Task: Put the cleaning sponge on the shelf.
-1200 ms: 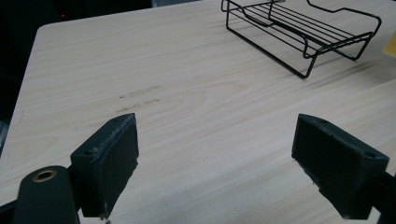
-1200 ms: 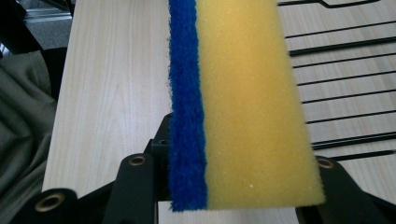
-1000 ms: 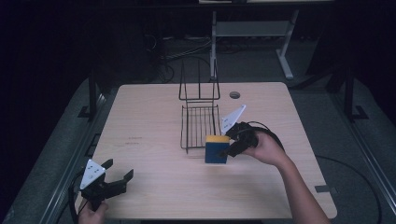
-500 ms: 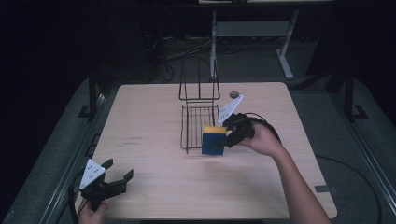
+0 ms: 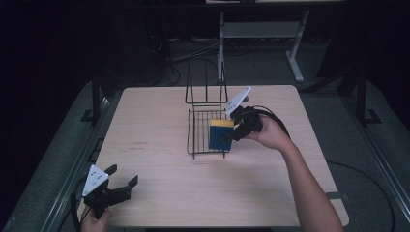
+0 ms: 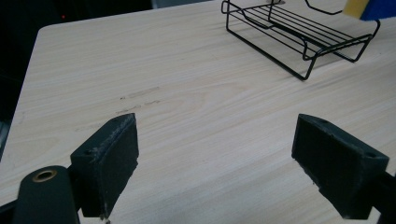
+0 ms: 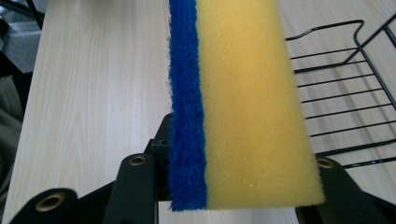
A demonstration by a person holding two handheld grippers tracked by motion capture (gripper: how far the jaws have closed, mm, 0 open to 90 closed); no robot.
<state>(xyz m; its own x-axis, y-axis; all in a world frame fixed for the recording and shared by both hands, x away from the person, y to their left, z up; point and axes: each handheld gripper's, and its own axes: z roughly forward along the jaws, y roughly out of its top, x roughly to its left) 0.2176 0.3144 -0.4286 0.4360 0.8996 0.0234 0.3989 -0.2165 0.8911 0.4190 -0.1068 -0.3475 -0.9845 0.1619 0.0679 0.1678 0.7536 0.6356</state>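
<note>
High view: the right gripper [image 5: 236,131] holds the sponge [image 5: 220,135] on edge over the wire rack [image 5: 205,137] at the table [image 5: 159,121] centre; the left gripper [image 5: 112,186] rests near the front-left corner.

Left gripper view: jaws spread wide — nothing between them.

Right gripper view: jaws clamped on the sponge — blue scouring layer left, yellow foam right.

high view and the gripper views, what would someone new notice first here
The brightest thing is the yellow and blue sponge, clamped between the jaws of the right gripper and held upright over the black wire rack at the middle of the wooden table. Next comes the left gripper, open and holding nothing, low over the table's near left corner.
</note>
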